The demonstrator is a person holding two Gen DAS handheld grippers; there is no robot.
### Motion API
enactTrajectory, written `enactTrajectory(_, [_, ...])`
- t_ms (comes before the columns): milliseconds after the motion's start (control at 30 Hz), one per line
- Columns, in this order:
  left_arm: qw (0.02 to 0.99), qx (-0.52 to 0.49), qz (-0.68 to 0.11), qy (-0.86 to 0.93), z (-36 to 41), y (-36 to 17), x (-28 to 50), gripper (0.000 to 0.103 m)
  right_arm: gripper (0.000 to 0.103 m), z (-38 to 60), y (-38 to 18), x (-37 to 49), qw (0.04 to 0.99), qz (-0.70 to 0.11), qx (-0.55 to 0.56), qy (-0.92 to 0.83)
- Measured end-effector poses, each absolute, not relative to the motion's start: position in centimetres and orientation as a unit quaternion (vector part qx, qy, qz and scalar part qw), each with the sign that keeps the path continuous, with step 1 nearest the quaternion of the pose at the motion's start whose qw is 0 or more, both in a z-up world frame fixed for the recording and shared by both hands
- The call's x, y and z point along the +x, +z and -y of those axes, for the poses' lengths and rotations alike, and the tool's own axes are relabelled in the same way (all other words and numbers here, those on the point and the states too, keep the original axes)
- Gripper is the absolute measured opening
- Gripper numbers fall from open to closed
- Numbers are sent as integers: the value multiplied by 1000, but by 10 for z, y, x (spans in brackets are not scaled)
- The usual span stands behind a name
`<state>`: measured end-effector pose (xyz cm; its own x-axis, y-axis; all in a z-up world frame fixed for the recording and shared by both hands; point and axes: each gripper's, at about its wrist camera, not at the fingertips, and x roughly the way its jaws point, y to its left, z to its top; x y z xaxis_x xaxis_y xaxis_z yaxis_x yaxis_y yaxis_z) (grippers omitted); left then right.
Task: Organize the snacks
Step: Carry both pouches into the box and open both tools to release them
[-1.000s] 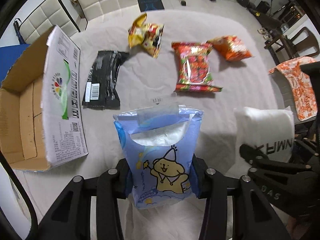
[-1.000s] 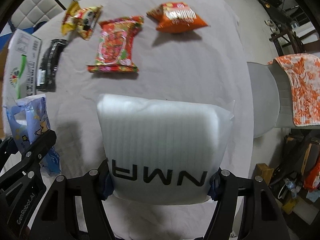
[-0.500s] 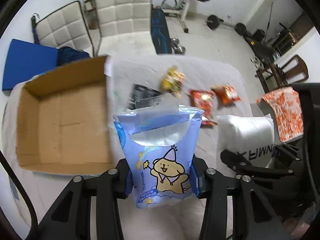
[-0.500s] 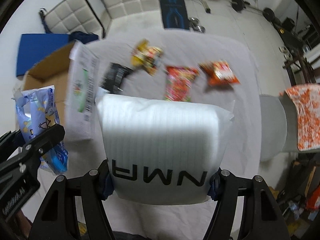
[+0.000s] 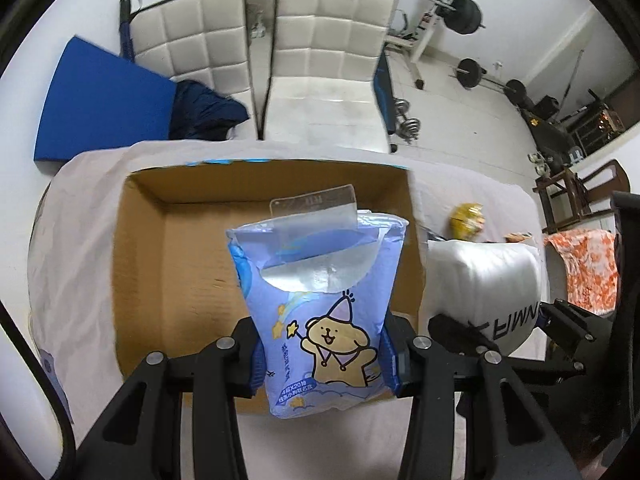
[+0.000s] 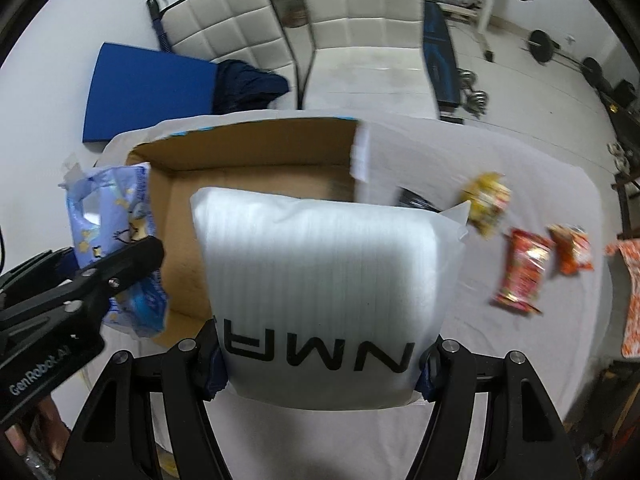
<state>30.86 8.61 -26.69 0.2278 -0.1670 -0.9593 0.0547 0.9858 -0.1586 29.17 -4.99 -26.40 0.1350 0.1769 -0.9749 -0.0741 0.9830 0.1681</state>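
Note:
My left gripper (image 5: 324, 354) is shut on a purple-blue pack with a cartoon bear (image 5: 320, 304), held above the open cardboard box (image 5: 192, 280). My right gripper (image 6: 320, 364) is shut on a big white bag with black letters (image 6: 324, 276), hanging over the box's (image 6: 256, 148) right half. The white bag (image 5: 492, 276) shows to the right in the left wrist view. In the right wrist view the purple-blue pack (image 6: 112, 236) and left gripper's finger (image 6: 116, 268) sit at the left. The box's inside looks bare where it shows.
On the white tablecloth (image 6: 480, 160) right of the box lie a yellow snack bag (image 6: 486, 202), a black packet (image 6: 414, 200), a red packet (image 6: 524, 272) and an orange bag (image 6: 570, 248). Two white padded chairs (image 5: 328, 52) stand behind the table. An orange patterned cloth (image 5: 584, 268) is at the far right.
Both grippers have swung left from the snack area to above the box, each still carrying its pack. The box now fills the middle of both views; the loose snacks slid to the right.

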Motion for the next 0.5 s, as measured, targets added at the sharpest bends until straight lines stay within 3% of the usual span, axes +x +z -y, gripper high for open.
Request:
enactTrajectory(267, [739, -97, -662, -78, -149, -328, 356, 42, 72, -11, -320, 344, 726, -683, 32, 78])
enactTrajectory(500, [699, -129, -695, -104, -157, -373, 384, 44, 72, -27, -370, 370, 707, -705, 19, 55])
